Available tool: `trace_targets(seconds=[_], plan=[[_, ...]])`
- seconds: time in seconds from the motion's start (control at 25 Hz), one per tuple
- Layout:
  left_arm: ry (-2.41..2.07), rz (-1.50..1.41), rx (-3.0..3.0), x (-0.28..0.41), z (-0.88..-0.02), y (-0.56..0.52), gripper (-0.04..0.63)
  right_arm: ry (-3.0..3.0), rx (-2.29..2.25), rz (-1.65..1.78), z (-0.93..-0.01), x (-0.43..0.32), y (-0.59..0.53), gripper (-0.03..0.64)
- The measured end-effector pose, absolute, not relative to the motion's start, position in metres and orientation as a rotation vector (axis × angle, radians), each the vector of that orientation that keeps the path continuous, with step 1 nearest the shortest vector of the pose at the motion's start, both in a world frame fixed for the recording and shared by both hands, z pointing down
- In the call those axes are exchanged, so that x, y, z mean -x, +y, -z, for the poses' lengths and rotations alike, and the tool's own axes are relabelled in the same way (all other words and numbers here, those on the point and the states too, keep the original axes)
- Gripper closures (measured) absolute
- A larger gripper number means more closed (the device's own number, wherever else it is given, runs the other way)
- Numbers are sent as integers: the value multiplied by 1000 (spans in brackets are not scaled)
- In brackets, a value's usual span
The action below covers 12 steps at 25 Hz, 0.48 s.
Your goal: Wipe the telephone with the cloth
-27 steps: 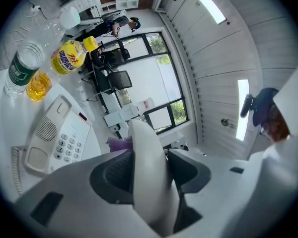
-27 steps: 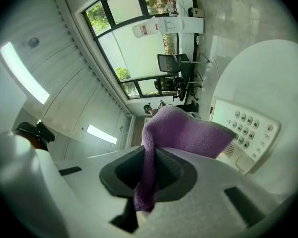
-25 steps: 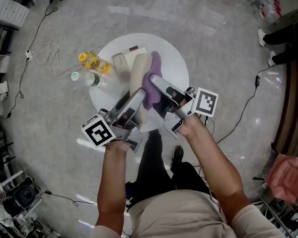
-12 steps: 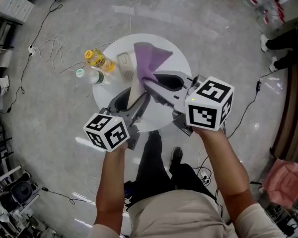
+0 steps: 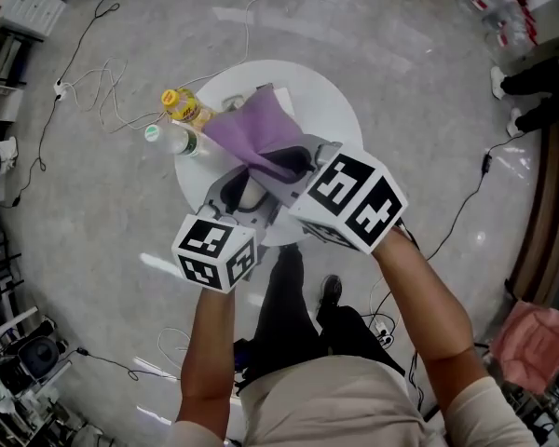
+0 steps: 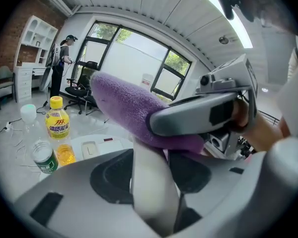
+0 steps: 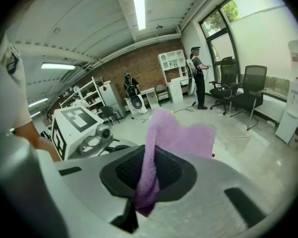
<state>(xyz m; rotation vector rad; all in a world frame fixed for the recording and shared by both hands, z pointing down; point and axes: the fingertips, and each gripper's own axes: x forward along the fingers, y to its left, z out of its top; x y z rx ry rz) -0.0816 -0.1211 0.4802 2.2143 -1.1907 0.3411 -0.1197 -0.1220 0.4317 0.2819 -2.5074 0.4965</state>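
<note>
My left gripper [image 5: 245, 194] is shut on the cream telephone handset [image 6: 151, 182], which stands up between its jaws above the round white table [image 5: 340, 110]. My right gripper [image 5: 281, 168] is shut on a purple cloth [image 5: 250, 130]. In the right gripper view the cloth [image 7: 156, 152] hangs pinched between the jaws. The cloth [image 6: 126, 105] lies draped over the top of the handset, and the right gripper [image 6: 203, 115] reaches across just above it. The telephone base [image 6: 97, 147] rests on the table behind; in the head view the cloth hides most of it.
A yellow drink bottle [image 5: 183, 106] and a green-capped bottle [image 5: 164, 138] stand at the table's left edge. Cables [image 5: 93, 91] trail over the grey floor. People [image 7: 196, 76] stand far off near shelves, with office chairs [image 7: 248, 100] by the windows.
Both grippers have risen toward the head camera. The cloth has swung from the handset's right side over to the left and spread out across its top.
</note>
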Motion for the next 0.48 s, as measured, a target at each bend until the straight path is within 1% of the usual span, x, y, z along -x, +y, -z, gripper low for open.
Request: trace_targets(seconds=[0.48], plan=[[-1209, -312, -2206, 81, -480, -121, 388, -2438, -614, -534, -464, 49, -197, 584]])
